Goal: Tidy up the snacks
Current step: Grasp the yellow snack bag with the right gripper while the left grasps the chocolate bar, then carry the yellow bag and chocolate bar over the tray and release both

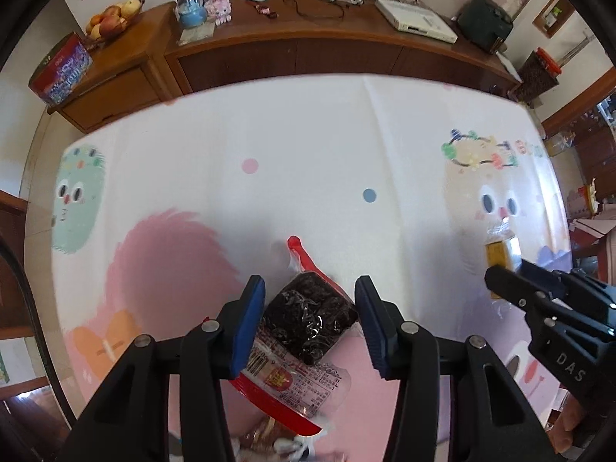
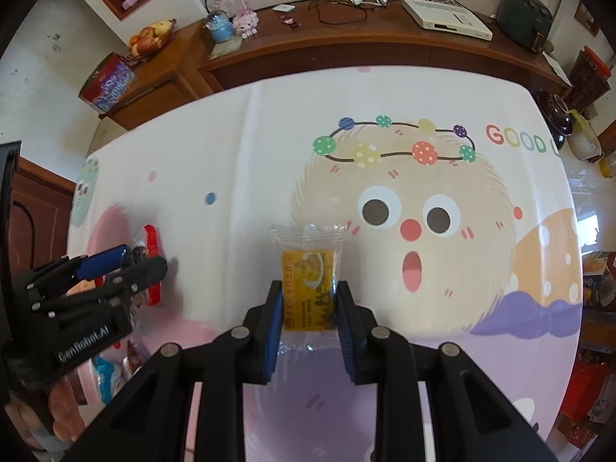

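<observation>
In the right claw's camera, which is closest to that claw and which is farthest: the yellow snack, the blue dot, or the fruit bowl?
1. Yellow snack packet, between the right claw's pads.
2. Blue dot on the tablecloth, farther up and left.
3. Fruit bowl, on the wooden cabinet beyond the table, upper left.

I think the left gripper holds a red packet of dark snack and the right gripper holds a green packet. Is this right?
Not quite. The right gripper holds a yellow packet, not green, as the right wrist view shows. The left gripper does hold the red packet of dark snack.
</observation>
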Available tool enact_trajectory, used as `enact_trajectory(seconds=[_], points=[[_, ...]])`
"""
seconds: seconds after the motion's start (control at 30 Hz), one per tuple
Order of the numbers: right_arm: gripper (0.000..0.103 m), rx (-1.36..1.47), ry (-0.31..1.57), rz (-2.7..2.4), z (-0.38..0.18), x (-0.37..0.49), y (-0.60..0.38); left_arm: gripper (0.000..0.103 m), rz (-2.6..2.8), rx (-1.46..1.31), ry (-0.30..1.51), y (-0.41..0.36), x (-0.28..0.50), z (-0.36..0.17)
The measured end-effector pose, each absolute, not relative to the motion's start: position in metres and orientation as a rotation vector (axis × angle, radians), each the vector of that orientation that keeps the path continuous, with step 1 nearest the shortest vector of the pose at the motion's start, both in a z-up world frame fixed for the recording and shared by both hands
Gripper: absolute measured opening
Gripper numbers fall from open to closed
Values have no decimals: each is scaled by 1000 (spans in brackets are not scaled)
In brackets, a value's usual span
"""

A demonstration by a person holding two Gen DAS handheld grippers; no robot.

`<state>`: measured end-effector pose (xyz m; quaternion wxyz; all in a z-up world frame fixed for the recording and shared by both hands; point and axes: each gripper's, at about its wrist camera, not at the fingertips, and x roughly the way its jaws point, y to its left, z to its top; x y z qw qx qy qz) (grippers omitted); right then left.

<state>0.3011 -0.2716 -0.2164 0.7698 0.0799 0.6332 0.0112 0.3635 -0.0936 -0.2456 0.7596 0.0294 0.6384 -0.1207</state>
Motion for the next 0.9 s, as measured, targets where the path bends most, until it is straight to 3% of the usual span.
enact_trajectory(seconds=[0.53,0.9], points=[[26,217,1215,170,-103,206,-239,47,-388,135,1196,-59,239,-87],[26,177,1166,259,-46,99,-186,47,-358,111,1101,-26,135,-43]])
